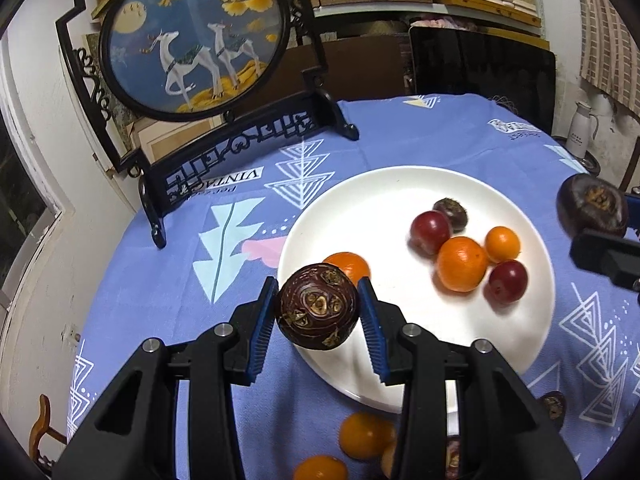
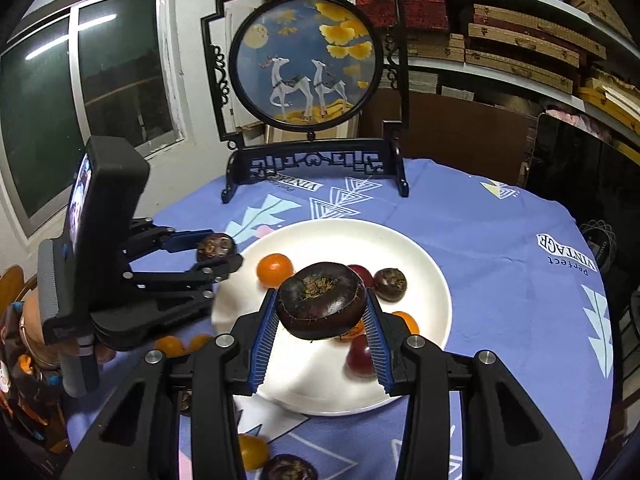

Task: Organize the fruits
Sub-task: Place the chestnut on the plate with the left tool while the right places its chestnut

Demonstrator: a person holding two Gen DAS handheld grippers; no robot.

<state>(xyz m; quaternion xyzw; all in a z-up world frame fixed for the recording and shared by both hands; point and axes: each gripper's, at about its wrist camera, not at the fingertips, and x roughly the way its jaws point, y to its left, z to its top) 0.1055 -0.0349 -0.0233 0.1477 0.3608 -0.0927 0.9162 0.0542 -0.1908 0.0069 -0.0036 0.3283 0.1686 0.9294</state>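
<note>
Right now both grippers carry fruit above the desk (image 1: 320, 152), which is draped in a blue patterned cloth. The left gripper (image 1: 318, 306) has its blue-padded fingers (image 1: 264, 320) clamped on a dark brown water chestnut (image 1: 318, 306), held over the near-left rim of the white plate (image 1: 380, 192). The right gripper (image 2: 322, 312) grasps a second, flatter water chestnut (image 2: 322, 300) the same way — fingers (image 2: 264, 332) pressed against both its sides, above the plate's near half.

On the plate, in the left wrist view, lie a large orange (image 1: 462, 264), a smaller orange (image 1: 503, 243) touching it, two red plums (image 1: 430, 232) (image 1: 508, 282) on either side of the large orange, and a small dark chestnut (image 1: 451, 213) just behind the upper plum. Another orange fruit (image 1: 348, 266) sits near the plate's left edge, partly hidden by the held chestnut.

Off the plate, on the cloth near the camera, rest several small oranges (image 1: 366, 434) and one more dark chestnut (image 1: 554, 404) — all just beside the plate's near rim.

Behind the plate stands a black-framed round screen (image 2: 306, 72) painted with two white deer.
</note>
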